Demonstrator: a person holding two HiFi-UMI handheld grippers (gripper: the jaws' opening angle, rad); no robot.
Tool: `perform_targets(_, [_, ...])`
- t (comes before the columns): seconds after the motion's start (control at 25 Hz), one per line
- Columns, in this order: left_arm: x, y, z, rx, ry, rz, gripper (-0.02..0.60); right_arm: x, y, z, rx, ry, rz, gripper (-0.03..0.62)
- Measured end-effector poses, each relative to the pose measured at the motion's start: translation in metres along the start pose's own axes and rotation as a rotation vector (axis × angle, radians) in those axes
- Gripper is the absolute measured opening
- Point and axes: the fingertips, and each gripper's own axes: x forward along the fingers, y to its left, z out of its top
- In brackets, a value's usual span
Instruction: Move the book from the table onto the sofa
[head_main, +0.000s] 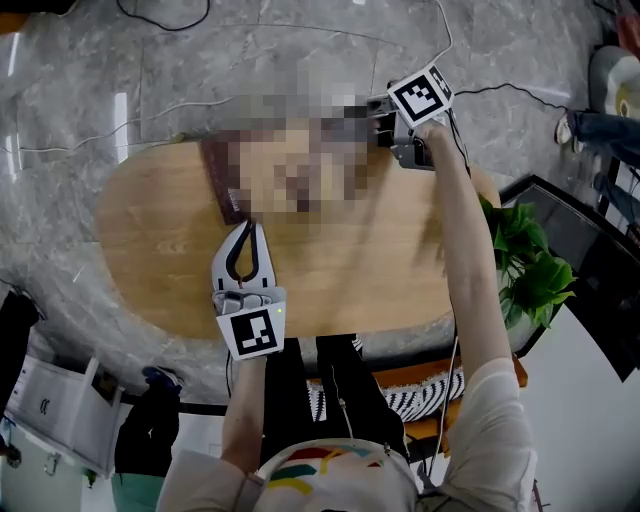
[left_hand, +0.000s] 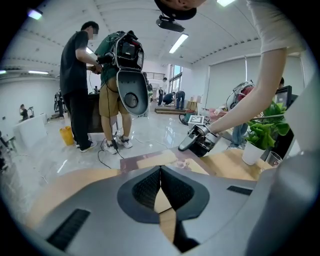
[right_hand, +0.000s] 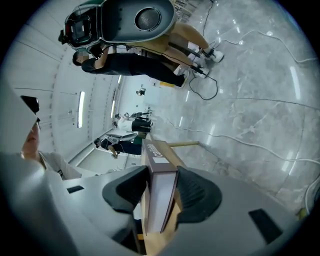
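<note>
Tightly pinched by the right gripper (right_hand: 161, 186), the thick maroon-covered book (right_hand: 158, 210) shows pale page edges and white spine lettering; the left gripper (left_hand: 160, 171) has its jaws pressed together.

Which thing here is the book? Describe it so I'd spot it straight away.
Find the oval wooden table. At its far edge the right gripper clamps a thick book. Its dark maroon cover and white spine label stand out against the pale wood.
</note>
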Motion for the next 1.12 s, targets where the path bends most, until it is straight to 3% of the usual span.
perform_targets(0.08, [-0.004,-0.002,0.005,0.001,-0.012,0.002,0.008,-0.002,0.012,0.005,-0.013,-0.050,0.024,0.185])
perform_targets(0.24, [-0.020,0.003,0.027,0.014,-0.054,0.021,0.008,-0.016,0.053,0.020,-0.025,-0.252,0.107,0.162])
perform_targets(0.4, [-0.050,0.007,0.066,0.038,-0.097,0.047,0.008,-0.029,0.092,0.016,-0.047,-0.348,0.064,0.160])
perform_targets(0.56, [-0.080,0.014,0.122,0.071,-0.198,0.097,0.008,-0.052,0.136,0.022,-0.053,-0.472,0.021,0.160])
perform_targets(0.76, [-0.147,0.011,0.176,0.070,-0.271,0.140,0.008,-0.079,0.241,0.005,-0.116,-0.695,0.066,0.160])
perform_targets(0.96, [-0.201,0.020,0.253,0.086,-0.437,0.174,0.008,-0.109,0.356,0.010,-0.193,-0.885,0.067,0.160])
perform_targets(1.12, [-0.255,0.022,0.288,0.061,-0.529,0.162,0.008,-0.122,0.429,-0.024,-0.199,-1.045,0.052,0.160])
